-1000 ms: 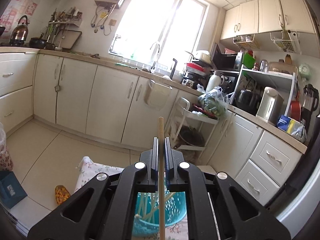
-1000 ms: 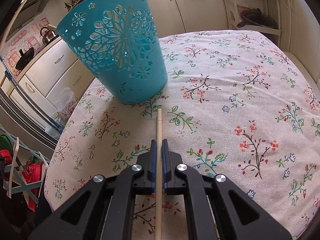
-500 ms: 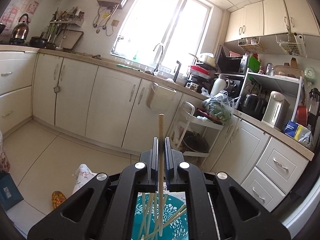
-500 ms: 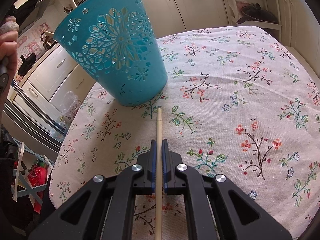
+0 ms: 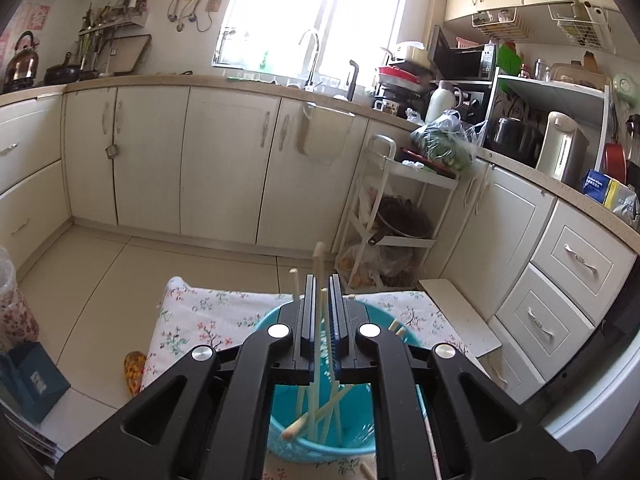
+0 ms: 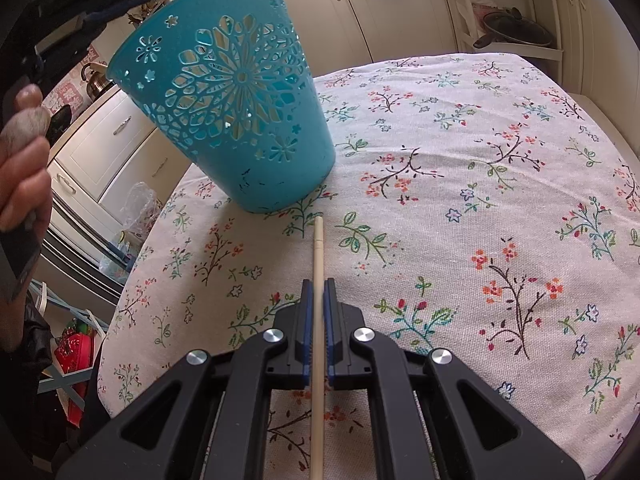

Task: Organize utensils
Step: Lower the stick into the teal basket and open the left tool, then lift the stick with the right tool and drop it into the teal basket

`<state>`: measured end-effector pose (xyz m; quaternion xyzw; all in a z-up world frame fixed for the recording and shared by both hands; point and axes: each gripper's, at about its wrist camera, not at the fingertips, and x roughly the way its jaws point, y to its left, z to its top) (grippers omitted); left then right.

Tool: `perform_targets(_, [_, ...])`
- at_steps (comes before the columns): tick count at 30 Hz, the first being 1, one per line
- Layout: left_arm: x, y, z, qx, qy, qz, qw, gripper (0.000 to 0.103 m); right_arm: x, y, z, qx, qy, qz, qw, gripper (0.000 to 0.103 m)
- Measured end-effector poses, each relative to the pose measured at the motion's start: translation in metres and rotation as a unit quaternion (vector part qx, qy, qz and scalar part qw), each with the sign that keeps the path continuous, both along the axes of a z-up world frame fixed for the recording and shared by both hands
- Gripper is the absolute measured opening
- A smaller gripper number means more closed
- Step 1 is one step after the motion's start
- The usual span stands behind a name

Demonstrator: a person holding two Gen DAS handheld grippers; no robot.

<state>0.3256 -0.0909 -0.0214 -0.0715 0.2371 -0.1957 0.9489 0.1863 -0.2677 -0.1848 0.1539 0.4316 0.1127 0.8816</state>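
Now above teal basket (image 5: 320, 436): left tongs (image 5: 320, 312) opening, chopstick (image 5: 318, 320) between them, long axis upright, tip inside basket. Beside basket base on floral bench (image 6: 480, 200): right tongs (image 6: 316, 312) pinching second chopstick (image 6: 318, 252), pointing basketward.

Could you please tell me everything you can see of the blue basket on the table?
The blue basket is a round, tapering container that looks like plastic, wider at the rim than at the base, its wall pierced with flower-shaped cut-outs. It stands on the floral tablecloth near the table's edge. From above, several pale chopsticks lean loosely inside it, their tops rising past the rim. The left tongs hover over its mouth with one chopstick between them. Another chopstick, held by the right tongs, points at its base without touching it.
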Motion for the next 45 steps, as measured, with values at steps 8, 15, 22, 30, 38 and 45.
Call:
perform_targets(8, [-0.024, 0.032, -0.001, -0.006, 0.001, 0.023, 0.9997, 0.034, 0.0, 0.001, 0.0, -0.003, -0.001, 0.0, 1.0, 0.006])
perform_targets(15, [-0.052, 0.059, -0.019, -0.007, 0.019, 0.04, 0.999, 0.05, -0.005, 0.007, 0.004, -0.029, 0.003, 0.012, 1.0, 0.01])
perform_targets(22, [-0.065, 0.071, -0.066, 0.004, 0.075, 0.045, 0.9962, 0.052, -0.008, 0.025, 0.006, -0.111, -0.011, 0.027, 0.993, 0.005])
perform_targets(30, [-0.078, 0.065, -0.107, 0.02, 0.111, 0.033, 0.9931, 0.052, -0.02, 0.001, 0.017, -0.011, -0.011, 0.003, 1.0, 0.006])
perform_targets(38, [-0.079, 0.066, -0.126, 0.016, 0.131, 0.037, 0.9906, 0.053, -0.039, -0.021, 0.098, 0.136, -0.129, -0.008, 0.982, 0.006])
perform_targets(45, [-0.079, 0.061, -0.134, 0.015, 0.122, 0.042, 0.9916, 0.056, 0.016, -0.005, 0.185, 0.169, -0.235, 0.0, 0.957, 0.006])
